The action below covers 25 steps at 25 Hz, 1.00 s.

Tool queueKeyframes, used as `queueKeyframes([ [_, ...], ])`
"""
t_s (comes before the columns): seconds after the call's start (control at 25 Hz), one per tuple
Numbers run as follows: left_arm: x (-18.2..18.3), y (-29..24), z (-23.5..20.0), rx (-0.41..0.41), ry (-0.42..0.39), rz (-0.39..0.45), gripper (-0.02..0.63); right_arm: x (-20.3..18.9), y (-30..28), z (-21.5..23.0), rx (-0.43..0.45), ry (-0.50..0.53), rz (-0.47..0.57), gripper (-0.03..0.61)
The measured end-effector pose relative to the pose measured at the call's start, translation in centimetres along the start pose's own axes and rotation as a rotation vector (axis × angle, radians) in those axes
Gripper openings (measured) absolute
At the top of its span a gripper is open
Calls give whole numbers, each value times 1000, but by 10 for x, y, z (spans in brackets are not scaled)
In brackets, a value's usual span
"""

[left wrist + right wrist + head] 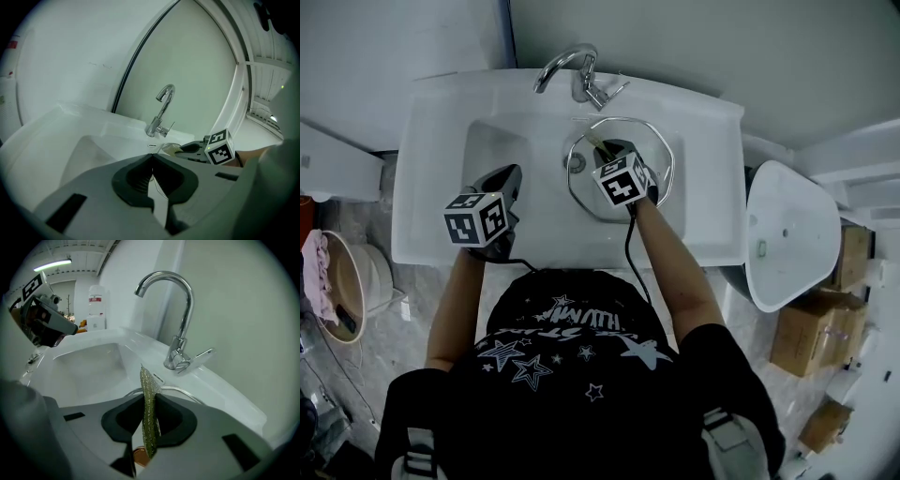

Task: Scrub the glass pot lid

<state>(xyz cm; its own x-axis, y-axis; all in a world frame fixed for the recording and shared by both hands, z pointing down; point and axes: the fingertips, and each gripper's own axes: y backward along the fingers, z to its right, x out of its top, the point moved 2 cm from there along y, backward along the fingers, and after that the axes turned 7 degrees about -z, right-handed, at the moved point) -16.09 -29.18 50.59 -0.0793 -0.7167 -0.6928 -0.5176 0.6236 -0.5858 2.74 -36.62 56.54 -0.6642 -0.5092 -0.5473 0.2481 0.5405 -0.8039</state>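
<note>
A scouring pad (149,404) is pinched in the right tongs (609,150) over the glass pot lid (667,178), below the tap (567,64). The left tongs (152,161) are pressed together, empty; scrubbing is judged unfinished.

faucet (180,305): glossy chrome | sink (431,187): smooth glossy white | scouring cloth (149,413): rough, glittery | lid (581,192): clear glass

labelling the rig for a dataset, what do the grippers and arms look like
The left gripper and right gripper are grey with dark-lined jaws; each bears a white cube of black square markers and a black cable. Short black sleeves.
</note>
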Motion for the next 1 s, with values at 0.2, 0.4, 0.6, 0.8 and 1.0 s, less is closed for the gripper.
queueKeyframes([
  [0.2,-10,4,7,16,14,-5,9,-11,-1,-26,47,84,-16,69],
  [0.4,-27,7,16,26,21,-21,9,-23,3,-43,61,183,-16,69],
  [0.6,-36,12,20,42,30,-23,9,-30,4,-62,112,233,-22,69],
  [0.8,-39,19,20,60,41,-9,9,-43,1,-81,156,251,-54,69],
  [1.0,-47,24,20,72,52,-6,9,-56,0,-98,201,275,-78,70],
])
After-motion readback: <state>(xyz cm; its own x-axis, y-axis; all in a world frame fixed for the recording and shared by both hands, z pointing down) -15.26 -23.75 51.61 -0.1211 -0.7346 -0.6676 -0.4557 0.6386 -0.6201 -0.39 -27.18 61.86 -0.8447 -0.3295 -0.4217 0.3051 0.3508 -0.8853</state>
